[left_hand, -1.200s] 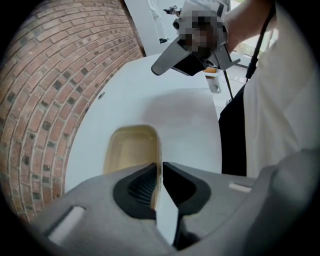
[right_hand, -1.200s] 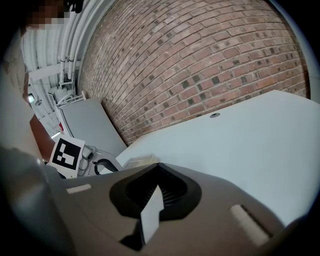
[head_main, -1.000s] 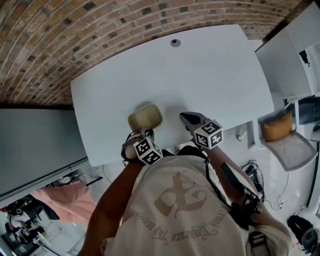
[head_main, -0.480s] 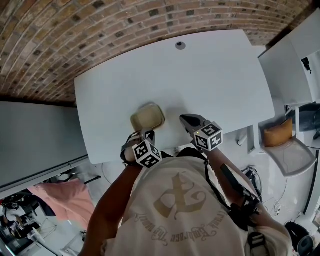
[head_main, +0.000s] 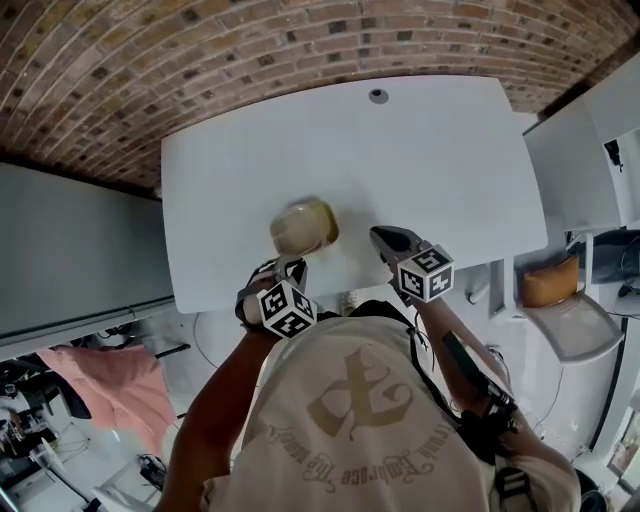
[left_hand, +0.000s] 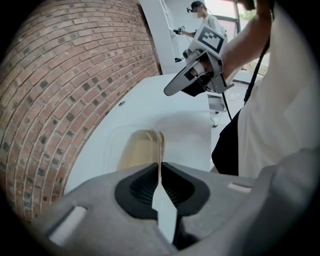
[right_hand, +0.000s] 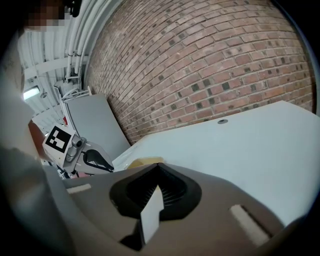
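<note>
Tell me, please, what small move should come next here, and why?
Probably bring the right tool across to steady the yellowish tub: the left tool is shut on its near rim, while the right one hangs shut beside it, touching nothing.

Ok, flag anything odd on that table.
Nothing spilled or damaged. The tan container lies near the white table's front edge, its rim pinched in the left gripper's shut jaws; the right gripper is shut, empty.
</note>
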